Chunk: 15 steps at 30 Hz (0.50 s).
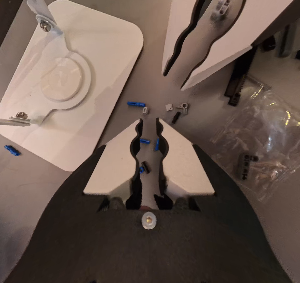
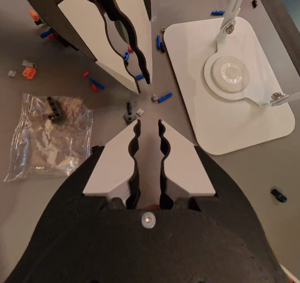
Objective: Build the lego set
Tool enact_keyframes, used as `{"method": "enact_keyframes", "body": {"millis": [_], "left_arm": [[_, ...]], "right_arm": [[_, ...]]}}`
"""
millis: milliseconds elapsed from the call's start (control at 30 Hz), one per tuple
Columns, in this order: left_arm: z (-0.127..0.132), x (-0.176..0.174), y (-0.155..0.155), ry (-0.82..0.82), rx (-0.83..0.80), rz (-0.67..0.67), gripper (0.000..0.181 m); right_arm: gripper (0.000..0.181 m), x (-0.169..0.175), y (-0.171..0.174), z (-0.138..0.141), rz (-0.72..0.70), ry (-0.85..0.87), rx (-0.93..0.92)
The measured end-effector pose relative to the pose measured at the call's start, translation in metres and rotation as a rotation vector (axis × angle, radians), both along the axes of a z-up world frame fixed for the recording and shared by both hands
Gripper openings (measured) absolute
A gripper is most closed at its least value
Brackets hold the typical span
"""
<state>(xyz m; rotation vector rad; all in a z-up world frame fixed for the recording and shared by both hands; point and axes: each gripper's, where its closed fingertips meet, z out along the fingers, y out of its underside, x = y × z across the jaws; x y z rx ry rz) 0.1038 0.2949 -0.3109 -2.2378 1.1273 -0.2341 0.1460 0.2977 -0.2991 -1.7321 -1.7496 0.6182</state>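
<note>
Small Lego parts lie on the grey table between my two grippers. In the left wrist view these are a blue pin point(image 1: 136, 104), a small grey piece point(image 1: 145, 110), a grey plate point(image 1: 169, 107), a grey connector point(image 1: 182, 105) and a black pin point(image 1: 176, 117). My left gripper point(image 1: 149, 121) is open and empty, with two blue pins point(image 1: 144, 141) and a black piece point(image 1: 145, 167) on the table between its fingers. My right gripper point(image 2: 149, 122) is open and empty just short of the grey plate point(image 2: 140, 112) and blue pin point(image 2: 164, 97). The two grippers face each other tip to tip.
A white stand base point(image 2: 227, 83) lies beside the parts. A clear plastic bag point(image 2: 48, 137) holds a black beam point(image 2: 54, 109). Orange point(image 2: 29, 72), red point(image 2: 85, 73) and blue point(image 2: 97, 83) pieces are scattered behind the left gripper point(image 2: 143, 87). A black piece point(image 2: 278, 197) lies at the right. One gripper's finger ends stand about 5 centimeters off the other's.
</note>
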Motion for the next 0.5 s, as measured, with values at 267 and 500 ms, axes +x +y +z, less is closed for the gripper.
{"method": "enact_keyframes", "body": {"millis": [267, 500], "left_arm": [[-0.009, 0.006, 0.012, 0.084, 0.053, -0.088, 0.012], [-0.014, 0.011, 0.012, 0.065, 0.043, -0.103, 0.0]], "right_arm": [[0.02, -0.013, 0.007, -0.009, 0.018, -0.022, -0.037], [0.019, -0.012, 0.006, -0.012, 0.018, -0.005, -0.001]]}}
